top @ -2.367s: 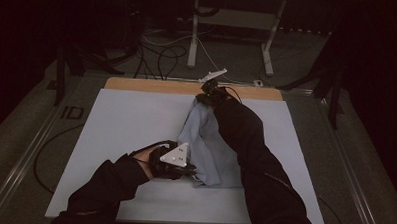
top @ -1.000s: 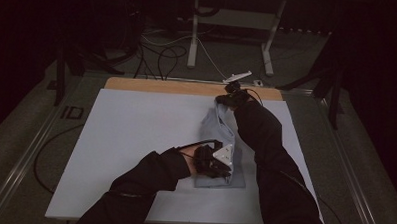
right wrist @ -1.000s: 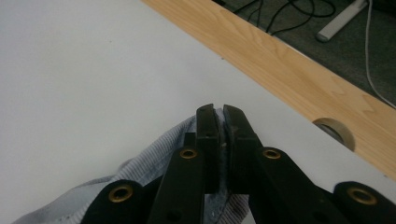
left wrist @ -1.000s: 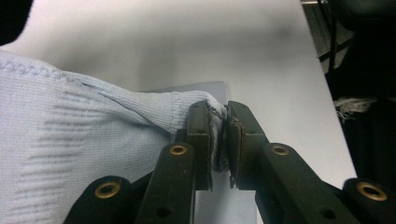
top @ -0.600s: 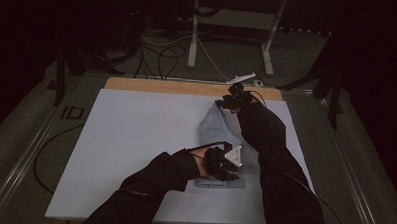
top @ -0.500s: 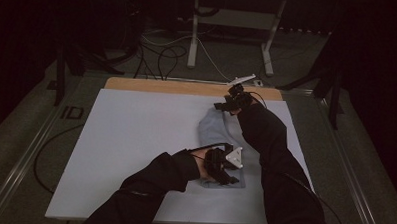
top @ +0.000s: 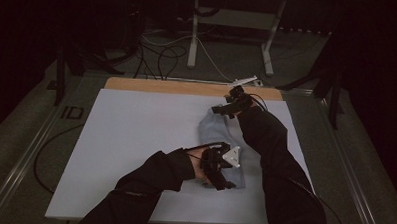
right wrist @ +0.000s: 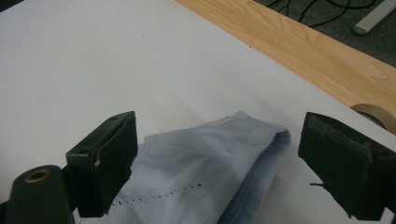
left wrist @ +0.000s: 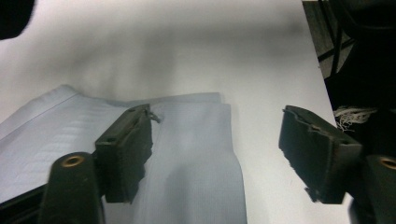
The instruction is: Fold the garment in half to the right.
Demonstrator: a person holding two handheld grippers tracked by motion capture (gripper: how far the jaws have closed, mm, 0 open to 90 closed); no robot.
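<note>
The left gripper (top: 223,169) is hovering with jaws spread wide over the near end of the folded pale blue cloth (top: 220,135) lying on the white table (top: 135,135), while the right gripper (top: 230,105) is hanging, jaws likewise apart, over the cloth's far end.

left gripper (top: 225,177) near table's front, jaws wide apart; right gripper (top: 225,107) reached far forward, jaws spread.

Cloth (top: 220,143) on table's (top: 135,135) right half
</note>
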